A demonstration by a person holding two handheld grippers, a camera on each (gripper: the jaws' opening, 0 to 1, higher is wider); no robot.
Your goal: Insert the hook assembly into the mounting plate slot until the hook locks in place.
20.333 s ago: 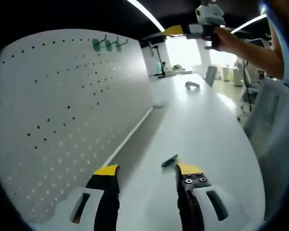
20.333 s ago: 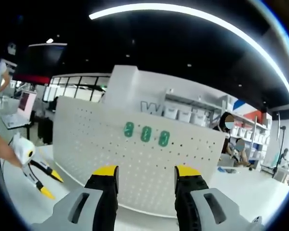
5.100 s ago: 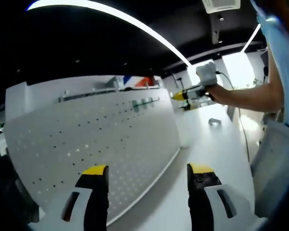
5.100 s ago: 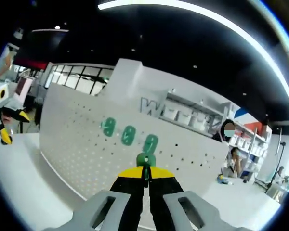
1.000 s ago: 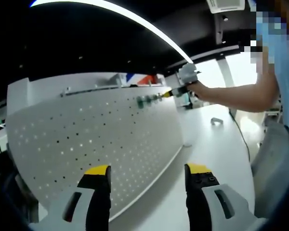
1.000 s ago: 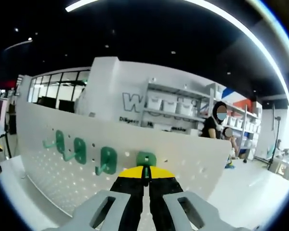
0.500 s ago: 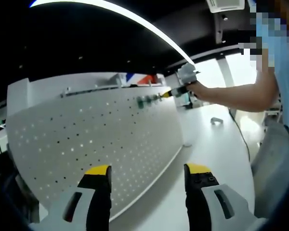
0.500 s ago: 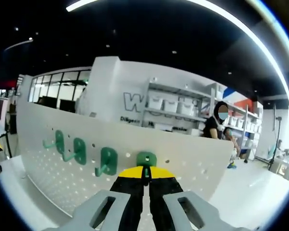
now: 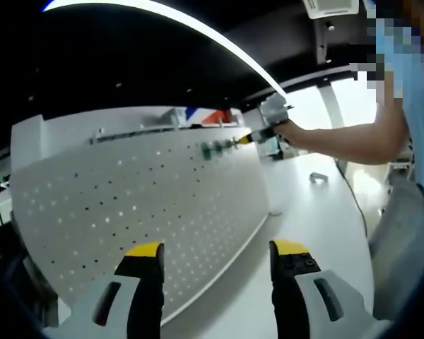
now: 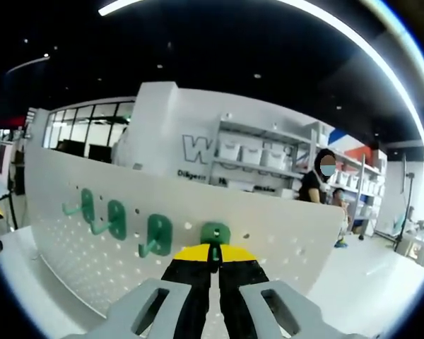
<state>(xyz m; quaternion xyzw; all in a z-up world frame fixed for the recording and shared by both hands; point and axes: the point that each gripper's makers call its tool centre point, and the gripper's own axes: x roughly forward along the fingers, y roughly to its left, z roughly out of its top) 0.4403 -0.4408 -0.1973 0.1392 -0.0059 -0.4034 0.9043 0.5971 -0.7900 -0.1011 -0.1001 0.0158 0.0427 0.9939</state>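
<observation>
Matt white perforated pegboard (image 10: 92,233); glossy green plastic hook (image 10: 215,234).

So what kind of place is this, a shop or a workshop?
Probably a showroom or lab-style workshop. A white pegboard with green hooks stands on a long white table, and behind it wall shelves hold storage bins beside large lettering.

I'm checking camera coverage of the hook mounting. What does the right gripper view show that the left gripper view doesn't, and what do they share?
The right gripper view alone gives the close look: the right gripper, fingers shut on the fourth green plastic hook at the white perforated pegboard, beside three mounted green hooks. The left gripper view alone gives the open left gripper, the white tabletop and the person's arm. Both share the pegboard and its hooks.
</observation>
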